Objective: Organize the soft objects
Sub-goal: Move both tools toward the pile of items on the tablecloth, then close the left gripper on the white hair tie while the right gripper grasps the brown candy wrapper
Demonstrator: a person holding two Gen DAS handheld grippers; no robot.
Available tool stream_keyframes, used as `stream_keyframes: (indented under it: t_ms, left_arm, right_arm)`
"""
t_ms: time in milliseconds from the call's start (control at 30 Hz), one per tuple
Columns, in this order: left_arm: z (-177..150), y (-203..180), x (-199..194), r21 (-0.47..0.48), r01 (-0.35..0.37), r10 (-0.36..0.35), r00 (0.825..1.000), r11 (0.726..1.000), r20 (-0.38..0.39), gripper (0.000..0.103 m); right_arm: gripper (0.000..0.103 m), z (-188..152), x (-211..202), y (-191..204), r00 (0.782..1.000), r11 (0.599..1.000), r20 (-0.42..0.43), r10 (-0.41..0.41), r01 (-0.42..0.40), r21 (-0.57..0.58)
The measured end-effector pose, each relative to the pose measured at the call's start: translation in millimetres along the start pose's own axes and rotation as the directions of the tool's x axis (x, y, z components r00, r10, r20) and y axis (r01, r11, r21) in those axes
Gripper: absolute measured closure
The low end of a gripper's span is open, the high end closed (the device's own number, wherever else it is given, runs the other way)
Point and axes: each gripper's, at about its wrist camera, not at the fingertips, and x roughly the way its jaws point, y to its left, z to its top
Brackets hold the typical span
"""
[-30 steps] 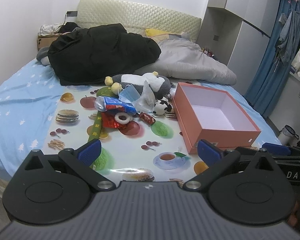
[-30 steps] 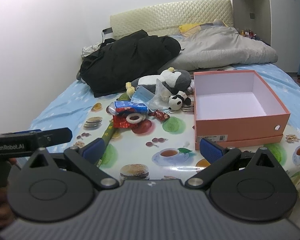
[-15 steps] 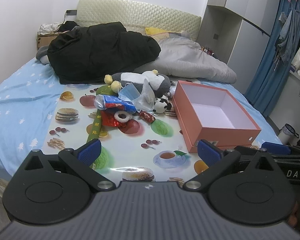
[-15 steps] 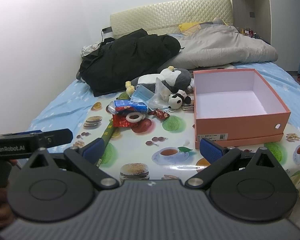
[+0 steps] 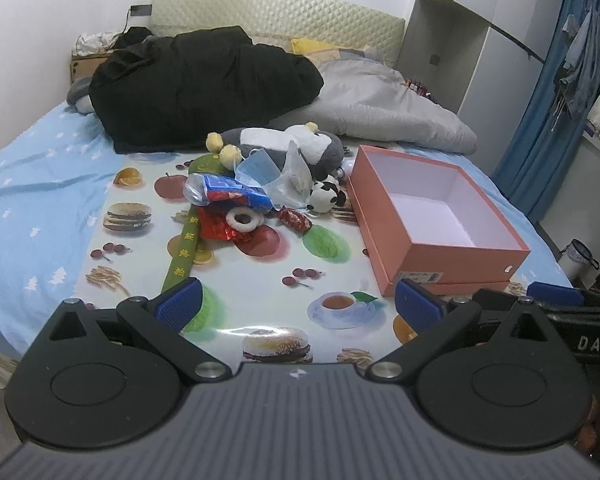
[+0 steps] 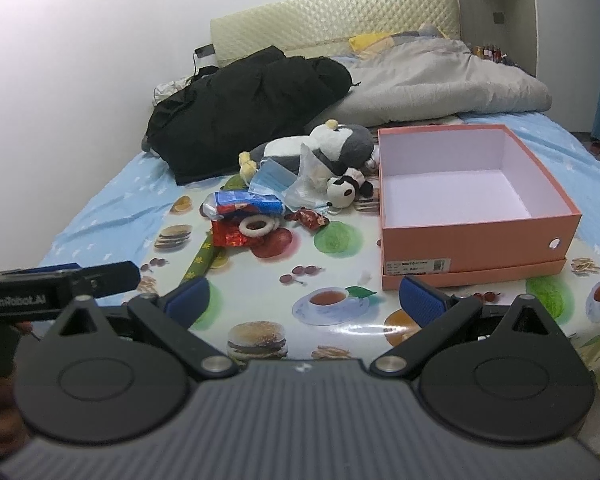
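Left wrist view shows the scene a little lower and nearer than a second ago: the pink box [image 5: 436, 216] and the pile of soft things sit slightly lower in view, so the left tongs [image 5: 298, 306] have eased forward over the printed cloth [image 5: 260, 276] on the bed. Both blue pads stand wide apart and hold nothing. The right tongs [image 6: 306, 300] are likewise spread wide and empty, and that view has barely shifted.

Ahead and left of the left tongs lies the heap: a grey-and-white plush penguin [image 5: 284, 142] at the back, a small panda toy [image 5: 326, 198] just beside the box's far-left corner, a blue face mask [image 5: 256, 170], a blue snack bag [image 5: 228, 194] and red wrappers [image 5: 220, 228]. A green strip [image 5: 182, 252] runs from the heap back to the left pad.

Between the tongs and the heap the cloth is bare. The box stands ahead and right, open-topped, its near edge close to the right pad.
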Motion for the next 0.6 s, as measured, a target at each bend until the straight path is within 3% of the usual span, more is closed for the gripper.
stream_keyframes:
  t_ms: [600]
  left_arm:
    - [20, 47, 109, -0.006, -0.009, 0.008, 0.995, 1.000, -0.099, 0.000]
  right_arm:
    - [0.000, 21, 90, 6, 0.995, 0.999, -0.096, -0.019, 0.016, -0.029]
